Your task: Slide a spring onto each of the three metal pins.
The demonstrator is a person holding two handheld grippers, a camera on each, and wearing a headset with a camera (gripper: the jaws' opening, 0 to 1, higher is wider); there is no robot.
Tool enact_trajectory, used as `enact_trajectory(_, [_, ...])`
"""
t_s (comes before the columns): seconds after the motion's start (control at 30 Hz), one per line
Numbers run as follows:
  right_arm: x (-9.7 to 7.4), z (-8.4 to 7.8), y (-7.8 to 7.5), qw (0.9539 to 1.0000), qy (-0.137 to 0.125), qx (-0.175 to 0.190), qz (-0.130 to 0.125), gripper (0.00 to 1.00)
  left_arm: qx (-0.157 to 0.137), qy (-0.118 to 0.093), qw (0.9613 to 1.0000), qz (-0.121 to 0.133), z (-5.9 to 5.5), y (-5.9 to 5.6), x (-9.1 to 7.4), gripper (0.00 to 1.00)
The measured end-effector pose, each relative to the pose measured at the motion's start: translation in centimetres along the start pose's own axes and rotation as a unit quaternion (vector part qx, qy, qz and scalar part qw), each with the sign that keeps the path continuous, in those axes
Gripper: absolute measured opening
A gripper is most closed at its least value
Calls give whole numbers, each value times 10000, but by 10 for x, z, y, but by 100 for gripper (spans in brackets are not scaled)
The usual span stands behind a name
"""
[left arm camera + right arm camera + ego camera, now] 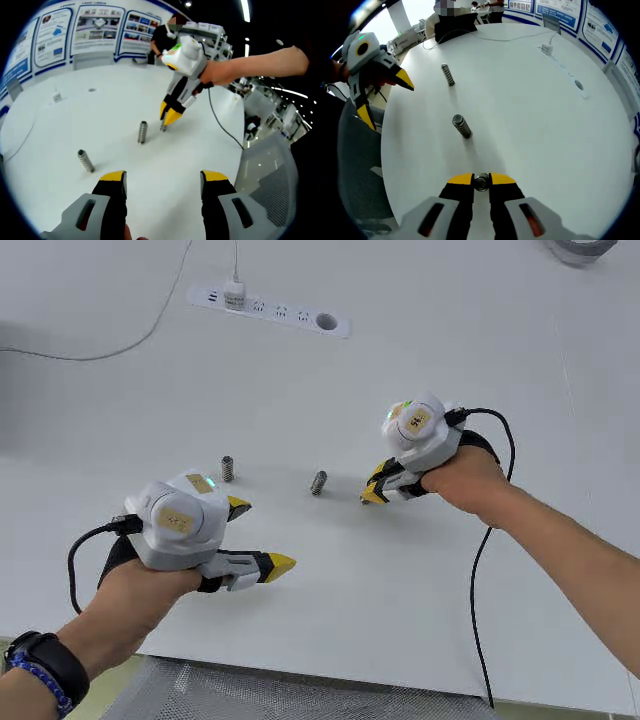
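A: How far along is it?

B: Two look done, I'd judge. The first spring (227,468) and the second spring (318,482) stand upright near the middle of the head view, apart on the white table (430,360), each seemingly over a pin.

A: And the third?

B: Still to finish. The right gripper (372,496), right of centre, is pinched tight on a small metal piece (481,182) at the tabletop. I cannot tell whether it is spring or pin. The left gripper (262,535), lower left, gapes wide, holding nothing.

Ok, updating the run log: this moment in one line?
left gripper open | right gripper shut on spring | two other springs upright on workbench
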State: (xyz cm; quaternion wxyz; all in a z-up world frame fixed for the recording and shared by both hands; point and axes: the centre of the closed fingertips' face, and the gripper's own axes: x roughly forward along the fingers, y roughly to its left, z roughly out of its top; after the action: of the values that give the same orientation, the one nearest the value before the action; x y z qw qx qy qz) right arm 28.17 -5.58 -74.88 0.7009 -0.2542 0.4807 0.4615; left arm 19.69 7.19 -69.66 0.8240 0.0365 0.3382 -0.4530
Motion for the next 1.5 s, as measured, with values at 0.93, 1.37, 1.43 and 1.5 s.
enact_trajectory(0.93, [-3, -4, 11, 9996, -139, 232, -43, 23, -17, -8, 10000, -8, -2, 1, -3, 60])
enact_trajectory(1.37, [-29, -17, 18, 9928, -708, 949, -190, 32, 60, 19, 10000, -51, -4, -1, -11, 61])
enact_trajectory(1.43, [-31, -19, 21, 9915, -762, 1035, -207, 33, 70, 22, 10000, -51, -5, -1, -12, 61])
enact_trajectory(1.5, [-32, -21, 24, 9906, -807, 1080, -214, 34, 63, 20, 10000, -48, -5, -1, -12, 61])
